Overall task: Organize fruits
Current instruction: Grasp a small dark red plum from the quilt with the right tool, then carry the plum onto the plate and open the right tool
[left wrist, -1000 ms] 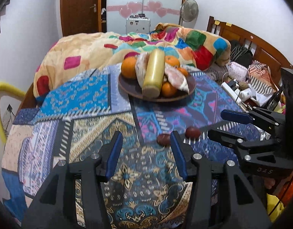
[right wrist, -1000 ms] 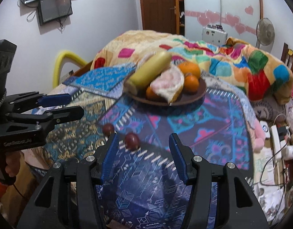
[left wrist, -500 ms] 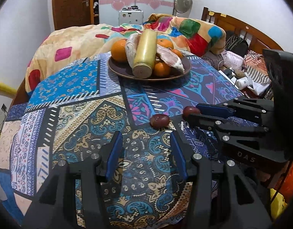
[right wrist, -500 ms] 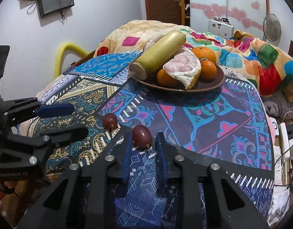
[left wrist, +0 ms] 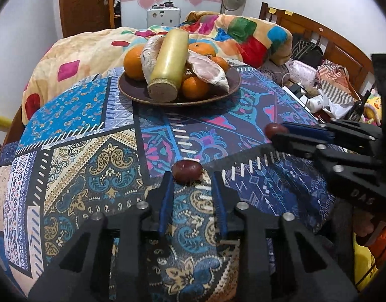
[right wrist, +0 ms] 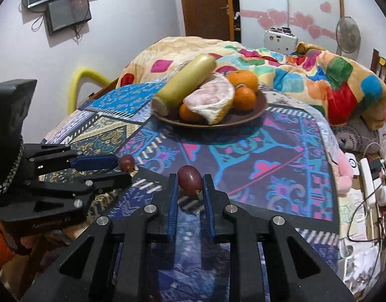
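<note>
Left hand-held gripper (left wrist: 191,183) is closing in around the first small dark-red oval fruit (left wrist: 187,171). The fruit is sitting between the blue fingertips (left wrist: 167,188) near the front edge of the desk (left wrist: 74,148), which is covered in a patterned patchwork cloth. I'm not seeing the pads pressing on it yet; there is a gap on the right side.

Right hand-held gripper (right wrist: 190,186) is pressed together on the second small dark-red oval fruit (right wrist: 189,178), pinching it across its short axis right at the tips, toward the front right edge of the desk.

The round dark brown plate (left wrist: 132,93) is sitting toward the far edge, well apart from both fruits, and is already carrying oranges (left wrist: 133,63), pale pomelo wedges (left wrist: 209,71) and a long yellow-green cylindrical gourd (left wrist: 169,63).

Handling, my read: both fruits are looking light, smooth-skinned, round enough to roll and squirt out of a tip pinch, and soft enough to bruise. Taking them across the middle, deeper in the pads, with gentle squeeze is looking safest. Free plate space is mostly at the near rim.
</note>
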The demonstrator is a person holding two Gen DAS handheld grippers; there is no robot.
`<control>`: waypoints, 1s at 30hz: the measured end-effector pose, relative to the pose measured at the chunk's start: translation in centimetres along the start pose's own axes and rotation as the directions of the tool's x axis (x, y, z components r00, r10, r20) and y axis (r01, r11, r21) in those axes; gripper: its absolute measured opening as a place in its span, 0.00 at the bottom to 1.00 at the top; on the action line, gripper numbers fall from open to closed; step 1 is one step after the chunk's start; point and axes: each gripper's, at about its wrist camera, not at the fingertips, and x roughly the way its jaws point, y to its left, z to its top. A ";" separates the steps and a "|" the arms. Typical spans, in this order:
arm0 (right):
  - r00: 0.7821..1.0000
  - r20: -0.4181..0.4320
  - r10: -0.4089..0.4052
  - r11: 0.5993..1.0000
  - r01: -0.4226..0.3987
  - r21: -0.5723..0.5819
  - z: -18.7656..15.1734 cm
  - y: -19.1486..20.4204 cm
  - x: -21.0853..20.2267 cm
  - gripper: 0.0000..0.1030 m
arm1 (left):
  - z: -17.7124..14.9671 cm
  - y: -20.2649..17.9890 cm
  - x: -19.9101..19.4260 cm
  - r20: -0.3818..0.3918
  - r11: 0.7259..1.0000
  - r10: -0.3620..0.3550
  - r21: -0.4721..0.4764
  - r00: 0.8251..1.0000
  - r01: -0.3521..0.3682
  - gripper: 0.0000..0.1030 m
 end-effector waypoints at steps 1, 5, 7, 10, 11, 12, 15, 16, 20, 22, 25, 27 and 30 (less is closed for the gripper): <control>1.000 0.004 -0.006 1.000 0.006 0.002 0.0 -0.3 -0.2 0.17 | 0.1 0.0 0.1 0.002 1.000 0.002 -0.003 1.000 -0.002 0.22; 1.000 0.014 -0.028 1.000 0.028 0.009 0.1 -1.1 -0.7 0.17 | 0.2 0.1 0.0 0.010 1.000 0.002 -0.004 1.000 -0.002 0.15; 0.999 0.017 -0.036 0.999 0.035 0.015 0.3 -1.5 -0.8 0.17 | 0.3 0.2 -0.2 0.014 1.000 0.003 -0.007 1.000 -0.003 0.15; 0.999 0.025 -0.040 0.999 0.040 0.023 0.5 -2.1 -0.9 0.17 | 0.5 0.4 -0.7 0.024 1.000 0.007 -0.007 1.000 -0.007 0.15; 0.999 0.028 -0.043 0.999 0.042 0.024 0.6 -2.2 -0.9 0.17 | 0.7 0.6 -1.0 0.030 1.000 0.011 -0.007 0.999 -0.010 0.15; 0.998 0.032 -0.045 0.999 0.044 0.025 0.7 -2.3 -1.0 0.17 | 0.9 0.7 -1.2 0.035 1.000 0.012 -0.007 0.999 -0.012 0.15; 0.998 0.046 -0.052 0.998 0.051 0.023 1.4 -2.6 -1.0 0.17 | 1.7 1.4 -1.8 0.055 1.000 0.022 -0.011 0.998 -0.021 0.15; 0.997 0.051 -0.054 0.998 0.053 0.022 1.5 -2.7 -1.1 0.17 | 2.1 1.6 -2.0 0.063 1.000 0.026 -0.013 0.998 -0.026 0.15; 0.996 0.069 -0.062 0.998 0.061 0.023 2.6 -3.2 -1.1 0.17 | 3.3 2.4 -2.4 0.092 0.999 0.037 -0.019 0.995 -0.035 0.15; 0.995 0.079 -0.067 0.998 0.066 0.021 3.2 -3.4 -1.0 0.17 | 4.0 2.8 -2.4 0.097 0.999 0.046 -0.016 0.994 -0.045 0.15; 0.994 0.087 -0.069 0.998 0.069 0.014 4.2 -3.6 -0.6 0.17 | 5.2 3.5 -2.1 0.107 0.997 0.072 -0.018 0.992 -0.071 0.15; 0.993 0.093 -0.077 0.997 0.077 0.005 4.8 -3.7 -0.3 0.17 | 5.8 3.9 -1.6 0.107 0.997 0.075 -0.021 0.991 -0.073 0.15; 0.992 0.099 -0.082 0.997 0.082 -0.003 5.7 -3.8 0.3 0.17 | 6.9 4.4 -0.8 0.104 0.996 0.084 -0.020 0.991 -0.083 0.15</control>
